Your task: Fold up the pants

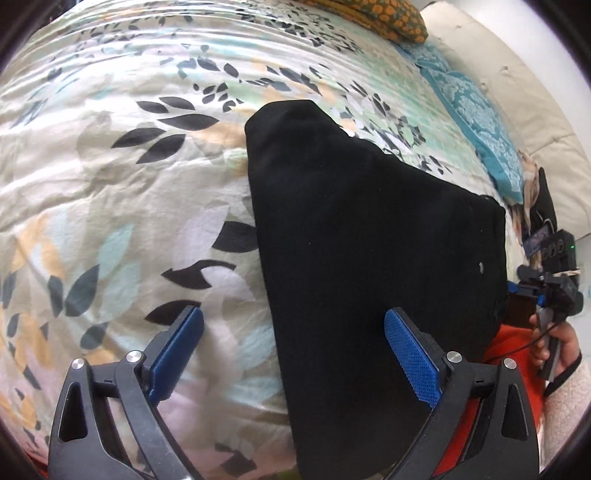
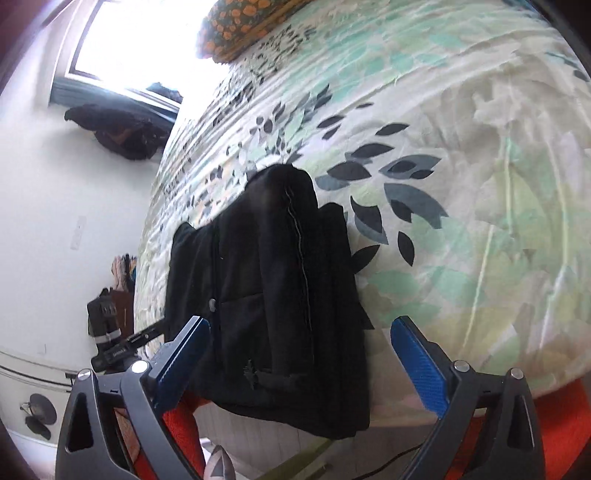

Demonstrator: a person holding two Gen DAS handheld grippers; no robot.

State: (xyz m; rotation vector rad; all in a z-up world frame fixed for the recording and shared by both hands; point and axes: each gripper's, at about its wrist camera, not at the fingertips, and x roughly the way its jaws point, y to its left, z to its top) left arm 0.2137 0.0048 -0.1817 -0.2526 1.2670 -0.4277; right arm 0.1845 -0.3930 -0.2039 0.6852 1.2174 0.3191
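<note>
While both grippers hover with jaws apart, the folded black fabric pants (image 1: 369, 258) lie flat on the leaf-patterned bed cover (image 1: 110, 184).

Left gripper (image 1: 293, 349): blue-padded fingers (image 1: 412, 360) spread wide, nothing clamped; the right finger sits over the pants' near portion, the left finger over bare cover beside the pants' left edge. Right gripper (image 2: 301, 354): jaws apart and empty; the pants (image 2: 280, 288) lie between and ahead of the fingers, near the bed edge. An orange-dotted pillow (image 2: 243, 26) rests well apart at the far end.
</note>
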